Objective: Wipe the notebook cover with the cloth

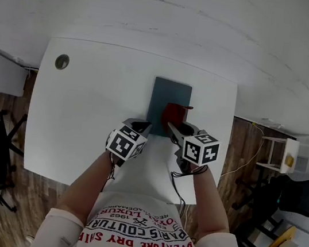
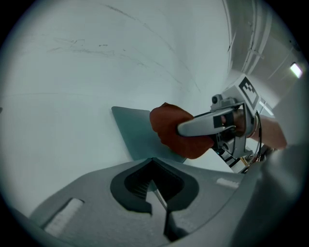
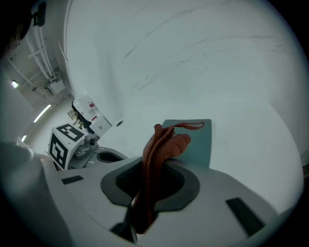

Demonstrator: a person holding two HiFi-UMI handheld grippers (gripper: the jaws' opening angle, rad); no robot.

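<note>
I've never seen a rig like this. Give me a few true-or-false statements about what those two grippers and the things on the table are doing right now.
1. The right gripper is clamped on the red cloth. True.
2. The left gripper holds a second cloth. False: its jaws are together with nothing between them.
3. The red cloth sits over the notebook. True.
4. The notebook lies on the floor. False: it lies on the white table.
5. The notebook is open. False: it is closed, with its plain cover facing up.
</note>
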